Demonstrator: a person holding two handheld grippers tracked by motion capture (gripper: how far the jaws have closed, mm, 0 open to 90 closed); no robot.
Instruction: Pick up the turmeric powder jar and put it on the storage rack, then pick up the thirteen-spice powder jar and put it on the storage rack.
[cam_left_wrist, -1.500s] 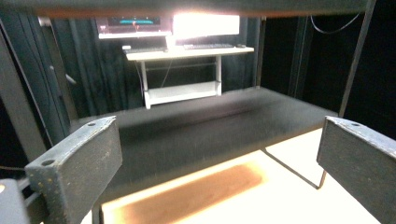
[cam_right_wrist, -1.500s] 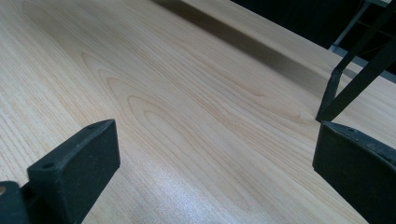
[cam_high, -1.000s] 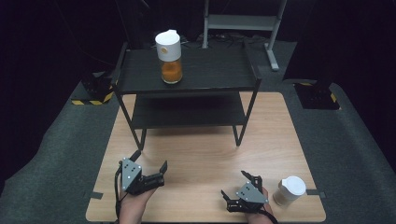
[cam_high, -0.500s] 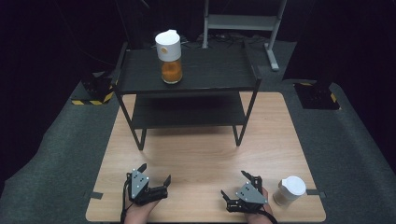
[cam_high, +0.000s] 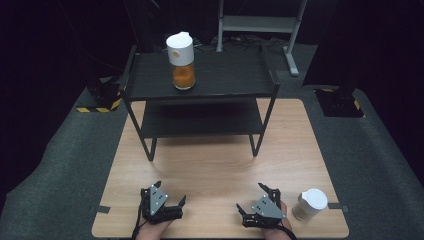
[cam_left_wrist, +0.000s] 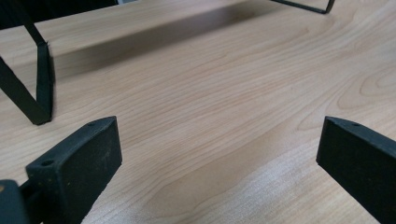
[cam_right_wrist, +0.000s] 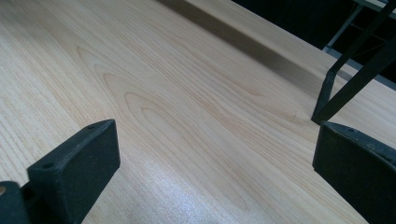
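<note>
Spread wide on both grippers, left (cam_high: 171, 199) and right (cam_high: 253, 198), gripping nothing, low over near table (cam_high: 220, 165) edge. White cup (cam_high: 310, 204) just right of right gripper; orange-filled bottle (cam_high: 181, 61) far on shelf (cam_high: 230, 75).

Dark-curtained lab, hazard-taped stand bases (cam_high: 102, 102)

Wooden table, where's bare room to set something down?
The light wooden table lies bare between the black two-tier metal shelf and both open grippers, left and right. Its near right corner is crowded by the white lidded paper cup.
</note>
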